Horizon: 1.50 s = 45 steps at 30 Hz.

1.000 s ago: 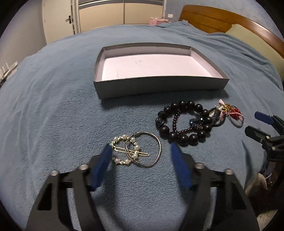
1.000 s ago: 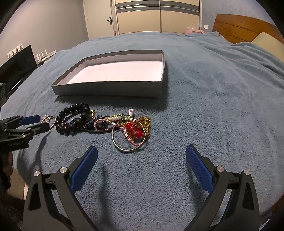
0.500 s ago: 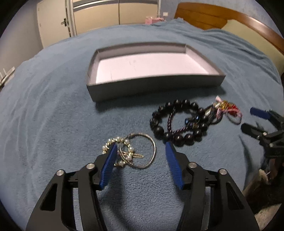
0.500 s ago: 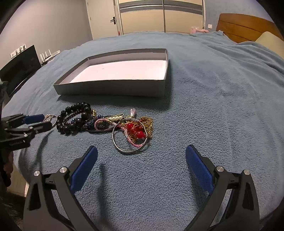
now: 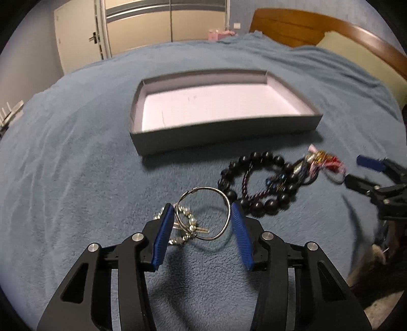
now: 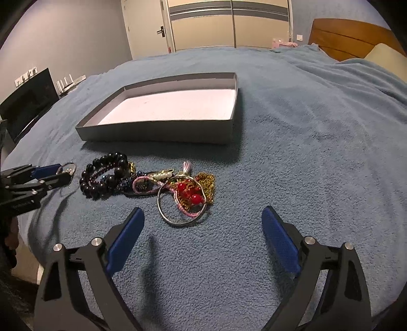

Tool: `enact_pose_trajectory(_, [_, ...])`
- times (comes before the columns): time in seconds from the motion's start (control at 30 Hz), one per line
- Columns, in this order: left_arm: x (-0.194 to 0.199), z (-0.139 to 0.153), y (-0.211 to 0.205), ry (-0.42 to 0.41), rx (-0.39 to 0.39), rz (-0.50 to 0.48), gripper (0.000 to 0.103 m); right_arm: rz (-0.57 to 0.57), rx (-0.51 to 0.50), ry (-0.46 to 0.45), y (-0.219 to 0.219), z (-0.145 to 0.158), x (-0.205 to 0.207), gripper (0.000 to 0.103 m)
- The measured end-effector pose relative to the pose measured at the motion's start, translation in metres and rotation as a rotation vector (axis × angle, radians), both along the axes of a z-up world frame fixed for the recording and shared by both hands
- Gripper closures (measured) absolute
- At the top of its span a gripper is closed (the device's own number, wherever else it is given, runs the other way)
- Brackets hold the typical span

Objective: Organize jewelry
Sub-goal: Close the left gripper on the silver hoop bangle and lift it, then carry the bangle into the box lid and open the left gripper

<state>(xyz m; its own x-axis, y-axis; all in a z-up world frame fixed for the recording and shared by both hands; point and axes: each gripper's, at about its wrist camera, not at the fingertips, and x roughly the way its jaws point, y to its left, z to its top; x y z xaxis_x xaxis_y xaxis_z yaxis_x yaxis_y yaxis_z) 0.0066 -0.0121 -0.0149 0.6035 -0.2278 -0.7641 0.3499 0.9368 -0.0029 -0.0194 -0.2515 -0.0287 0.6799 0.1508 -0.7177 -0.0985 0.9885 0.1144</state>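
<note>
My left gripper (image 5: 200, 205) is closing, and its blue pads press on both sides of a silver bangle (image 5: 223, 197), which tilts up off the blanket. A pearl piece with a pin (image 5: 187, 211) hangs tangled in the bangle. To the right lie a black bead bracelet (image 5: 254, 155) and a tangle of small jewelry (image 5: 323, 159). Beyond them stands an empty grey box (image 5: 223, 132). My right gripper (image 6: 202, 210) is wide, its jaws closing slightly with nothing between them. Just ahead of it lies a second silver bangle (image 6: 175, 222) with red beads (image 6: 189, 193) and a gold chain (image 6: 207, 182).
Everything rests on a blue blanket (image 6: 292, 152) covering a bed. A wooden headboard (image 5: 305, 28) and a pillow (image 5: 361, 58) are at the far right. A dark screen (image 6: 28, 101) stands off the bed's left edge, with wardrobe doors (image 6: 229, 23) at the back.
My left gripper moved forward around the bangle and pearl piece and narrowed its jaws onto the bangle, which now stands tilted up. The right jaws narrowed a little.
</note>
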Motion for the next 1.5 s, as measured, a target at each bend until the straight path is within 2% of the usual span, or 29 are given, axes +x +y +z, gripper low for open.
enact_pose_trajectory(0.03, [-0.001,0.003,0.001,-0.007,-0.006,0.001,0.055,0.004,-0.001,0.0,0.001,0.0,0.001,0.019])
enact_pose_trajectory(0.23, [-0.003,0.009,0.004,-0.008,-0.027,-0.006,0.055,0.066,-0.05,-0.006,0.019,-0.003,0.004,0.027])
enact_pose_trajectory(0.3, [-0.003,0.008,0.004,-0.005,-0.027,-0.007,0.055,0.08,-0.08,-0.01,0.025,-0.006,0.005,0.034])
enact_pose_trajectory(0.37, [-0.002,0.008,0.005,-0.001,-0.03,-0.006,0.055,0.086,-0.114,0.001,0.03,-0.011,0.008,0.047])
enact_pose_trajectory(0.47, [-0.003,0.008,0.005,-0.003,-0.031,-0.005,0.055,0.088,-0.115,-0.004,0.029,-0.013,0.009,0.055])
enact_pose_trajectory(0.8, [-0.001,0.018,0.011,-0.013,-0.056,-0.007,0.055,0.087,-0.086,-0.052,0.017,0.011,0.0,0.055])
enact_pose_trajectory(1.03, [0.022,0.037,0.018,-0.031,-0.096,-0.001,0.055,0.092,-0.083,-0.113,0.013,0.041,0.019,0.055])
enact_pose_trajectory(1.27, [0.074,0.051,0.011,-0.053,-0.095,0.005,0.055,0.092,-0.063,-0.138,0.011,0.062,0.077,0.055])
enact_pose_trajectory(1.37, [0.111,0.053,0.005,-0.06,-0.083,0.022,0.055,0.078,-0.04,-0.114,0.011,0.062,0.113,0.055])
enact_pose_trajectory(1.5, [0.152,0.049,0.0,-0.026,-0.096,0.033,0.055,0.073,-0.04,-0.075,0.017,0.055,0.153,0.055])
